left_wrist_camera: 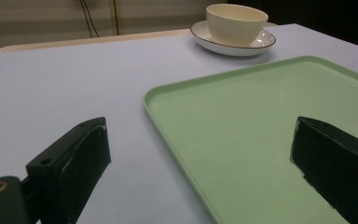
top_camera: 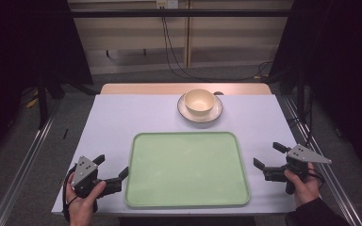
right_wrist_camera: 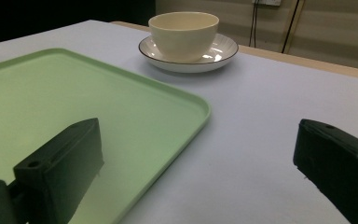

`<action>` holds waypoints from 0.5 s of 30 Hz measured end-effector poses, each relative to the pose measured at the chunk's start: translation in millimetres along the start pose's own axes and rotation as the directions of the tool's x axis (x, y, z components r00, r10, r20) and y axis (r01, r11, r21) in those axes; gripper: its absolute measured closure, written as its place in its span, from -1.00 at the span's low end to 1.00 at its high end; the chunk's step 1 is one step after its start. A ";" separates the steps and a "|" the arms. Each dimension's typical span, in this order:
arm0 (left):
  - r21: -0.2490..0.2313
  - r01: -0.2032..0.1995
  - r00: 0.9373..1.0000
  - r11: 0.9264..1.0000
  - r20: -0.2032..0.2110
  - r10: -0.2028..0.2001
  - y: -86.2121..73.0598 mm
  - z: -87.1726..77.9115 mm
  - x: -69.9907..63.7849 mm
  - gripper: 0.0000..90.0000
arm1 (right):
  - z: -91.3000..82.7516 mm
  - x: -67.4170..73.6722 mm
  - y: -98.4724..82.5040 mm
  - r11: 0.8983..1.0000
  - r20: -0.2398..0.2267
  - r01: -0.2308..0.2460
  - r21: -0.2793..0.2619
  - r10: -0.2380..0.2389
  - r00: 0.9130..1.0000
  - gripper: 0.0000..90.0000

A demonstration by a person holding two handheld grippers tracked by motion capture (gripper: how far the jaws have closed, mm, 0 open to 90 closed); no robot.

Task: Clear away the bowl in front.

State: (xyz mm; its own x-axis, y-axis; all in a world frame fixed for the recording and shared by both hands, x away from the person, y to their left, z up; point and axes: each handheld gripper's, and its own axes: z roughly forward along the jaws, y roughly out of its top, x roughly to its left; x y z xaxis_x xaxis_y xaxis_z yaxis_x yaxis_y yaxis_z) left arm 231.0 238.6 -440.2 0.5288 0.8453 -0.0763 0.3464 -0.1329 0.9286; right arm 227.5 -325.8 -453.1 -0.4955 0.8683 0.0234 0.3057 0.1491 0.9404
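— Pale lilac table (top_camera: 122, 122) first, since it is the biggest thing. Where does it sit against the grippers?

— Under both of them. The left gripper (top_camera: 112, 168) hovers over its near left part, the right gripper (top_camera: 268, 155) over its near right part.

— Next in size?

— Green tray (top_camera: 187, 168), lying flat between the two grippers. Its left rim is just beside the left gripper's inner jaw, and in the left gripper view that jaw hangs over the tray (left_wrist_camera: 261, 121) while the other hangs over bare table. The right gripper is near the tray's right rim, slightly apart from it; in the right gripper view one jaw stands over the tray (right_wrist_camera: 74, 102), the other over the table.

— And beyond the tray?

— A plate (top_camera: 187, 113) with a dark rim, ahead of both grippers and well apart from them, past the tray's far edge. A cream bowl (top_camera: 200, 100) stands upright on it, touching it.

— How do the jaws stand?

— Left gripper: spread wide, nothing between them. Right gripper: also spread wide, nothing between them. Neither touches tray, plate or bowl.

— The hands?

— Left hand (top_camera: 82, 200) and right hand (top_camera: 303, 184) each wrap a gripper's handle at the table's near edge.
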 end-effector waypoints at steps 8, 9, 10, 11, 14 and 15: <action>0.043 -0.037 0.998 0.998 0.052 0.035 -0.1 2.2 -3.5 -0.89 | 2.2 1.7 -1.5 1.000 -0.008 0.001 0.020 -0.001 1.000 -0.98; 0.042 -0.034 0.998 0.999 0.053 0.032 -0.1 2.7 -4.0 -0.89 | 1.4 1.5 -1.5 1.000 -0.002 0.001 0.015 -0.001 1.000 -0.99; 0.037 -0.025 0.998 0.999 0.057 0.023 0.0 3.5 -4.5 -0.89 | 1.1 1.2 -1.6 1.000 0.001 0.002 0.014 -0.002 1.000 -0.99; 0.029 -0.008 0.998 1.000 0.056 0.006 0.2 4.2 -5.0 -0.89 | 1.4 1.2 -1.7 1.000 -0.003 0.004 0.018 -0.004 1.000 -0.99; 0.023 0.031 0.997 0.999 0.073 -0.033 2.2 7.5 -9.3 -0.90 | 2.0 1.7 -1.7 1.000 -0.008 0.007 0.023 -0.007 1.000 -0.99; 0.023 0.031 0.997 0.999 0.073 -0.033 2.2 7.5 -9.3 -0.90 | 1.8 1.4 -1.6 1.000 -0.005 0.006 0.025 -0.006 1.000 -0.99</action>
State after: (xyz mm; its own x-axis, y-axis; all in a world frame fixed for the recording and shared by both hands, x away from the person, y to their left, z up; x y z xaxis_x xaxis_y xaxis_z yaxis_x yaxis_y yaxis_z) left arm 232.5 226.5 -440.2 0.5724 0.8091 -0.1329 0.3807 -0.1187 0.9170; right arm 227.7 -324.0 -455.2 -0.5016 0.8649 0.0197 0.3233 0.1663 0.9315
